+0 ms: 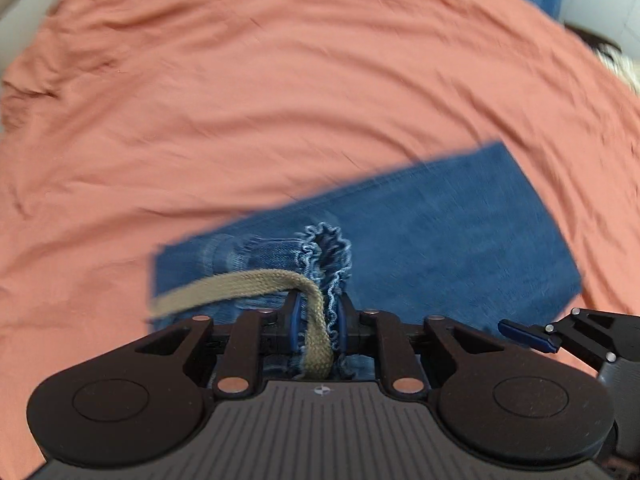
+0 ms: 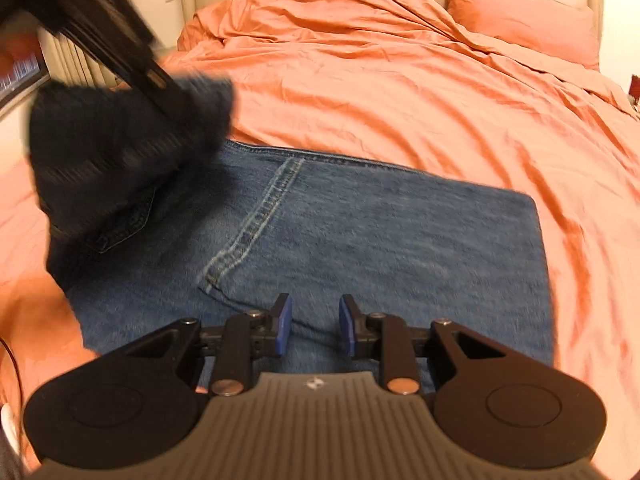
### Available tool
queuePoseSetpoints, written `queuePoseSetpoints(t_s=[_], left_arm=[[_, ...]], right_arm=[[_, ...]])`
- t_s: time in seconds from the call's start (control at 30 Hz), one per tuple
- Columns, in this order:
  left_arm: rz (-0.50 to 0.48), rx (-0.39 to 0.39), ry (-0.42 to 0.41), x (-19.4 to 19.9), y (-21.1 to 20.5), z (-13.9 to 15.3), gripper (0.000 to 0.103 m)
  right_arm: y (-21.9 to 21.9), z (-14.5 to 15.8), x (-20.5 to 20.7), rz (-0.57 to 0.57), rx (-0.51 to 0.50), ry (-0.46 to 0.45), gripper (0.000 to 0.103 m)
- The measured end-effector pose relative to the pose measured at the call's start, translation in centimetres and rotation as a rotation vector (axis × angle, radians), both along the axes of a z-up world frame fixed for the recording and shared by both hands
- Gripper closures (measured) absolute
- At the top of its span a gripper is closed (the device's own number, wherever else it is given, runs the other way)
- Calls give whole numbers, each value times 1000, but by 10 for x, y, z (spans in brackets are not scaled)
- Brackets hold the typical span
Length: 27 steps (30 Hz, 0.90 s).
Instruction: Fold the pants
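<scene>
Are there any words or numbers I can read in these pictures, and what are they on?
No words or numbers can be read.
Right gripper: a small round white mark on its grey body, no letters.
Left gripper: the same kind of mark.
Pillow: pale embroidery, a pattern, too blurred to read.
Jeans: no label showing.

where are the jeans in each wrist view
Left wrist: jeans fill the lower centre and right; the left gripper pinches their frayed hem and a tan cord.
Right wrist: jeans span the middle, ahead of the open right gripper.
Shared landmark: the orange bedsheet.
</scene>
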State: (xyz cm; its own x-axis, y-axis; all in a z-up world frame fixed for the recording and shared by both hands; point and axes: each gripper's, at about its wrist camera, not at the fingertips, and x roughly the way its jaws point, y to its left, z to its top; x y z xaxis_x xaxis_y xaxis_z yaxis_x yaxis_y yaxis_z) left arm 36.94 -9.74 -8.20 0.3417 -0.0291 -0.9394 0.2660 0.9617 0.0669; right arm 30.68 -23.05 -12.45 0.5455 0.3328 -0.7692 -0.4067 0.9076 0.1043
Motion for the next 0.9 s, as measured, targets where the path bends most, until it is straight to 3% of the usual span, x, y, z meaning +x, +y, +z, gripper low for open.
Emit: queuePoseSetpoints(t_s=[0.1,0.17,0.33,0.43,0.53,0.6,0.73,0.9], left_arm=[[17,-71,118,8,-13,-27,101],[9,-98,131,8,-19,-32,100],[-39,-120,38,-5,-9,0,87],[-26,-110,-33,-13,18,18,84],[-28,-127,-96,-21,51,32,69],[0,-110,-121,-24,65,41,68],[44,-82,-131,-27,102,29,68],[81,-62,-117,-25,140,1,68]], right_arm=[[-12,-2,-11,-10,14,7,81],[-18,-4,-17,-8,13,8,81],[-31,-4,-25,-15,53,9,80],[-31,0,-22,-35,139,31,80],[-23,5,-13,-55,245,65,79],[-17,7,-6,-74,326,91,74],[-1,6,18,-116,459,148,73],[22,-11,60,-179,548,264,67]])
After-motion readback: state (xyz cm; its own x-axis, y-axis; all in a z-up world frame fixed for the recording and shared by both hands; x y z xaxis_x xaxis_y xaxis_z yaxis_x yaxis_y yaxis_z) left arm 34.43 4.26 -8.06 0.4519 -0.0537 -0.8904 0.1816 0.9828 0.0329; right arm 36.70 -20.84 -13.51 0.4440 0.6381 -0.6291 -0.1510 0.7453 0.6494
